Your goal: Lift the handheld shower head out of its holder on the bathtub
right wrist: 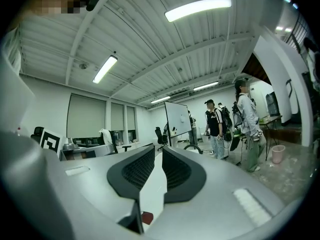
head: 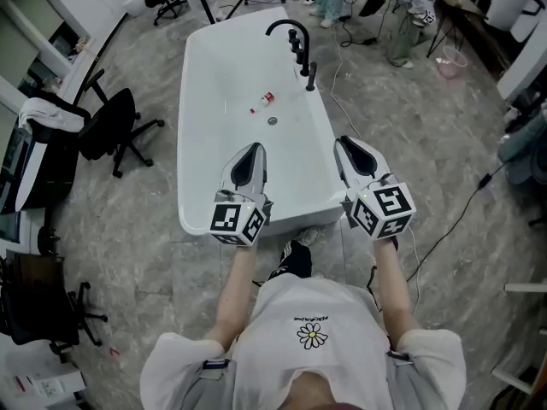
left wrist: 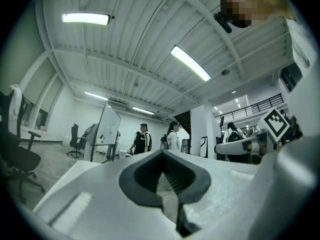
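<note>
The black handheld shower head lies well ahead of your right gripper and slightly inward of it. It stands roughly upright in its holder on the right-hand rim of the white oval bathtub, towards the far end. Your right gripper is the nearer one, since it hangs over that same rim at the near end. Its jaws stand only a narrow slot apart and grip nothing. Your left gripper hovers over the near end of the basin with its jaw tips together, also empty. It would have to cross the tub to reach.

Nothing stands on the rim between the right gripper and the shower head, so a straight reach forward along the rim looks open. The jaws will likely need to spread wider first.

Just beyond the shower head are the black tap handles and the black arched spout, close enough to knock. A small red-and-white bottle lies in the basin, off your line.
</note>
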A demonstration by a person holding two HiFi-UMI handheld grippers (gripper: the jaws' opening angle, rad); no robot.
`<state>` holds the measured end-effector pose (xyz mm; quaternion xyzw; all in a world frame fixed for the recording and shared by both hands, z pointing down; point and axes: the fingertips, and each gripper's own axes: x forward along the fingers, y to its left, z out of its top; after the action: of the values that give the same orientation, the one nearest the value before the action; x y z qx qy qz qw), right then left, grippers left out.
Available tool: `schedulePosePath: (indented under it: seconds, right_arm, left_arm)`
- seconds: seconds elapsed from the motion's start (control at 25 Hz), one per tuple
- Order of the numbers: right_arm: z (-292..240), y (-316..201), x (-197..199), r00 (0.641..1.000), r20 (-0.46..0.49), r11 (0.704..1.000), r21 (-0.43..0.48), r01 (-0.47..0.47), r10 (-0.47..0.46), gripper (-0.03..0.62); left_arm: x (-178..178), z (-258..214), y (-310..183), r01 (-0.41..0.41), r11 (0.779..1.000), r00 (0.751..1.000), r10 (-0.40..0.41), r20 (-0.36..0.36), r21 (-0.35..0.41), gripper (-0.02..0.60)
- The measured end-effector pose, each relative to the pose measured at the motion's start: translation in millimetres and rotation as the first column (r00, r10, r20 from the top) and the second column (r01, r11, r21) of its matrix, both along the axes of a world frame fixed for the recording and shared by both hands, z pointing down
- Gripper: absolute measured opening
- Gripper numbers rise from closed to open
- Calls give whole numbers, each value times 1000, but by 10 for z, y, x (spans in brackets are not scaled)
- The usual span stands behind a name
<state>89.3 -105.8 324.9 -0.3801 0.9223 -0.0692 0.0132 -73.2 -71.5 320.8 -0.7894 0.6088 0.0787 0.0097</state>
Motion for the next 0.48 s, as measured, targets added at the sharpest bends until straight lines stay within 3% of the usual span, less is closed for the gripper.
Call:
schedulePosePath:
  seconds: [0.24,0.36,0.48]
  right_arm:
    - [162,-1238,-154,999,-22,998,-31,-47,46,117]
    - [537,-1859,-353,997,-55,997,-50,-63,60,145]
    - [955,-2508,-549,992,-113,996,-65,-55,47,183]
  left_arm:
    - [-134,158,-1136,-39,999,999,40,19,-10,1]
    - [-302,456,-1538,-56,997,996,60,69,-51,1]
    - [-493,738,-1970,-58,995,996,64,68,-85,1]
